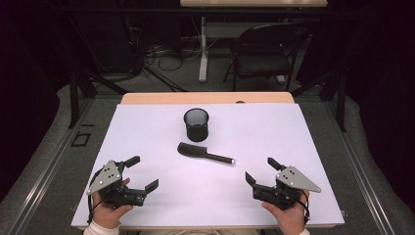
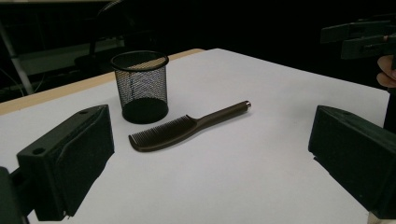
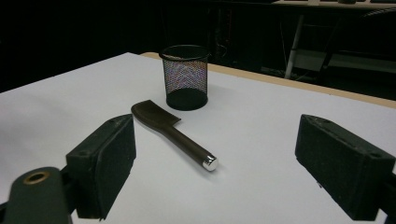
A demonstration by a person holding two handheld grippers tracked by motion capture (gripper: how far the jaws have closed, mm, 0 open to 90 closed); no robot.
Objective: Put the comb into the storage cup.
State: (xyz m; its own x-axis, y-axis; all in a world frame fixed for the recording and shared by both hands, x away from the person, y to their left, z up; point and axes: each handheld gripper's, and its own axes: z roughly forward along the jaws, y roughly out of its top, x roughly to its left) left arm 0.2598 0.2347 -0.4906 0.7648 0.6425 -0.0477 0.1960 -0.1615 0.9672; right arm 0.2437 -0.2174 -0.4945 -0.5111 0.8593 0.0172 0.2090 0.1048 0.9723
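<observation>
A dark comb (image 1: 203,152) (image 2: 184,126) (image 3: 170,130) lies flat near the middle of the white table, its handle with a silver tip pointing right. Just behind it stands a black mesh cup (image 1: 196,124) (image 2: 141,86) (image 3: 186,77), upright. My left gripper (image 1: 145,172) (image 2: 205,163) rests at the near left, open, nothing between its jaws. At the near right my right gripper (image 1: 260,171) (image 3: 215,172) is likewise open and holds nothing. Both grippers sit well short of the comb.
The white sheet (image 1: 147,127) covers a wooden table whose bare edge (image 1: 205,98) shows at the back. Beyond it stand a folding chair (image 1: 264,51) and a desk leg (image 1: 203,49) with cables on the floor.
</observation>
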